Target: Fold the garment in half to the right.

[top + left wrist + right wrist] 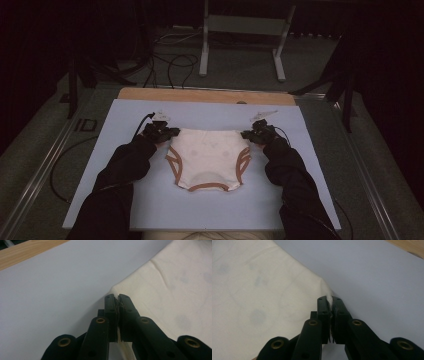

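A cream-white pair of underpants with brown leg trim lies flat on the pale blue mat, its waistband towards the far side. My left gripper is shut on the waistband's left corner; in the left gripper view the cloth is pinched between the black jaws of that gripper. At the right corner my right gripper is shut on the waistband too, and the right gripper view has cream fabric clamped in its gripper. Dark-sleeved forearms reach in from the bottom.
The blue mat lies on a wooden board whose far edge shows beyond it. Black cables and a metal stand are on the floor past the table. Metal rails run along both sides.
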The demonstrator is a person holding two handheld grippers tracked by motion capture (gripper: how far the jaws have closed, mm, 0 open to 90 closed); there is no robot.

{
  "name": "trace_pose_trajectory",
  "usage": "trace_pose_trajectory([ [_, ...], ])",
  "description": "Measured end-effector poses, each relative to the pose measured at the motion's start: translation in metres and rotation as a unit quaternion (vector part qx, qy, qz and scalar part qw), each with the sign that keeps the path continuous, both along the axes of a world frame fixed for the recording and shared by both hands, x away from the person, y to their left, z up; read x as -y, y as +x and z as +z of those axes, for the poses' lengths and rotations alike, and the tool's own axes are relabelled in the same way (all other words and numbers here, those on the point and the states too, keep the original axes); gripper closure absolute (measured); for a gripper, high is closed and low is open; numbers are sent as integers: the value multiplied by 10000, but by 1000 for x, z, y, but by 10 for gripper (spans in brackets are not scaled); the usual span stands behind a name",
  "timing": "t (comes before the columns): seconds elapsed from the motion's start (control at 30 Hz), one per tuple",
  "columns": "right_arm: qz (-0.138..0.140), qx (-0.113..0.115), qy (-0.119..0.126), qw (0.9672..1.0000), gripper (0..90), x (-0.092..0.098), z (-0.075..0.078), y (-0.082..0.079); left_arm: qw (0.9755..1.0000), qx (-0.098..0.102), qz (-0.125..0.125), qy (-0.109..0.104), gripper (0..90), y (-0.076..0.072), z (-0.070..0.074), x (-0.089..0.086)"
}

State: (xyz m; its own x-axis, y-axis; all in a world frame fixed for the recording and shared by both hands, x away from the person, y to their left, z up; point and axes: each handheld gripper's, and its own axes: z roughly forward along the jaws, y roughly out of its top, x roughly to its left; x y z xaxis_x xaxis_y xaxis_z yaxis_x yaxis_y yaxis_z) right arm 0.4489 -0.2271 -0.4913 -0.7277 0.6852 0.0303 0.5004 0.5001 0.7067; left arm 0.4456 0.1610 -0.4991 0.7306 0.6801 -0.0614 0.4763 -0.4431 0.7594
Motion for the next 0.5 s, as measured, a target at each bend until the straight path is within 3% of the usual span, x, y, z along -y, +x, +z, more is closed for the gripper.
trace_pose_trajectory([
  [0.2, -36, -26, -47, 10000, 867, 0, 0, 4, 10000, -77, 57, 9, 878, 6, -3, 0],
  [0.5, -57, -98, -68, 9999, 865, -1, -8, 11, 9994, -186, 164, 252, 876, 13, -10, 7],
])
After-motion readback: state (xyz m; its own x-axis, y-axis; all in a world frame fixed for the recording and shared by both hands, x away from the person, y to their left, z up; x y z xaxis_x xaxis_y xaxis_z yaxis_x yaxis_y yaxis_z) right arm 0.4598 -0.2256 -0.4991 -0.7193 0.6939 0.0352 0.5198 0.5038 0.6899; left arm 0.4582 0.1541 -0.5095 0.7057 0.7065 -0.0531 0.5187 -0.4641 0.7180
